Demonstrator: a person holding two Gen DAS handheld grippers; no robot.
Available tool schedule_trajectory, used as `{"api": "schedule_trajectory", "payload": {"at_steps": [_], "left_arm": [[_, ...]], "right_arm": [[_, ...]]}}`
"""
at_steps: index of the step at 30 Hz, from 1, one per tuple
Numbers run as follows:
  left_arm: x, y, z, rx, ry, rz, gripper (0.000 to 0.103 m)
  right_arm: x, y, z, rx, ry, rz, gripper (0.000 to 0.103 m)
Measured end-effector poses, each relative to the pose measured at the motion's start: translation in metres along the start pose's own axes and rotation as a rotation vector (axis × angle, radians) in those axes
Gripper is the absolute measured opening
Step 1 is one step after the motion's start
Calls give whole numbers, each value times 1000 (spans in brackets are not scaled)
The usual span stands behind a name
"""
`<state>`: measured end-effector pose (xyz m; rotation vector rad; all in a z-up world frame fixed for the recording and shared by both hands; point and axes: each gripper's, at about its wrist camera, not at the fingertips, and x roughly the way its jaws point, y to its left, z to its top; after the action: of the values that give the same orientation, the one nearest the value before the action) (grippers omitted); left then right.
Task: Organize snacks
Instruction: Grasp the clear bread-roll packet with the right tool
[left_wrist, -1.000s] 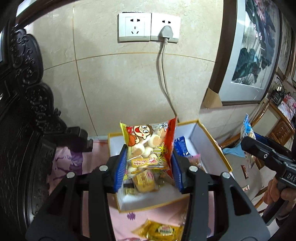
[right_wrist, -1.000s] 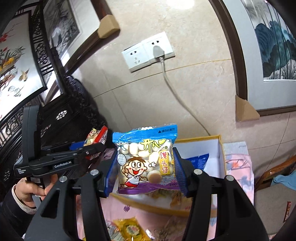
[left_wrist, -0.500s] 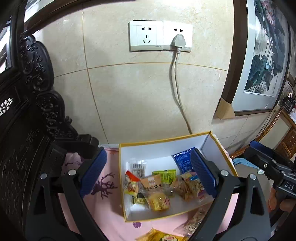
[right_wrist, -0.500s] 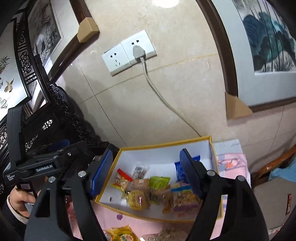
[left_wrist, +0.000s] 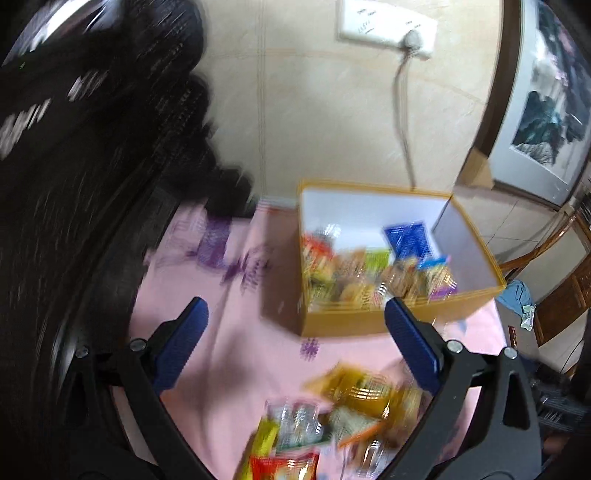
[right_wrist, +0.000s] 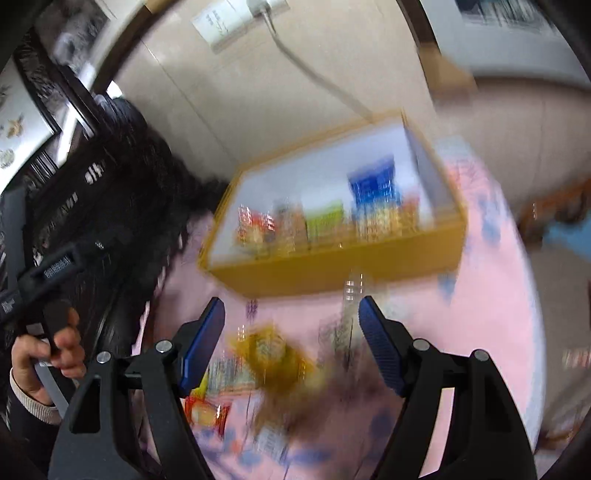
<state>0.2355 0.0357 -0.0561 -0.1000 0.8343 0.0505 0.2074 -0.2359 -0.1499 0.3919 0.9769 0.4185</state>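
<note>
A beige tiled wall (left_wrist: 325, 122) with a socket plate and a hanging cable was seen behind a surface covered by a pink patterned cloth (left_wrist: 229, 332); dark carved furniture (left_wrist: 74, 166) was ranged along one side. Both views were heavily smeared by motion.

On the cloth, against the wall, a yellow-edged box (left_wrist: 369, 321) with a white interior was set, and a heap of snack packets (left_wrist: 373, 273) was lodged in it, a blue packet (left_wrist: 406, 236) propped against its back wall. Nearer the cameras, well apart from the box, loose snacks (left_wrist: 351, 406) were scattered on the cloth, among them a yellow packet (right_wrist: 273, 354).

The left gripper (left_wrist: 295, 343) was spread wide, its jaws having just been opening, with nothing caught between them. The right gripper (right_wrist: 291, 339) was likewise released and empty, its jaws opened within the last second.

The step in hand was judged to be the reach for the next loose packets. Each claw would need to be lowered over a single packet and closed on it before it is carried to the box.

Only in the right wrist view was the person's hand (right_wrist: 44, 354) on the left gripper's handle shown; only in the left wrist view was a framed painting (left_wrist: 546, 110) clearly made out.
</note>
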Motion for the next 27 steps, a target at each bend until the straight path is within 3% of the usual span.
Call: {"api": "schedule_trajectory", "payload": {"at_steps": [4,8,20,27], "left_arm": [[-10,30,-49,-49,64,38,98],[-30,51,-83,-75,85,51,98],[-61,81,-116,-111,76,45,98],[-66,92,-125,-132,83,46,98]], "right_arm": [[29,1,-56,126,202,-6,76],[52,10,-82,191,327,-41,76],[117,47,-92,201,376,-312,76],[127,57,-96,191,372,-385,76]]}}
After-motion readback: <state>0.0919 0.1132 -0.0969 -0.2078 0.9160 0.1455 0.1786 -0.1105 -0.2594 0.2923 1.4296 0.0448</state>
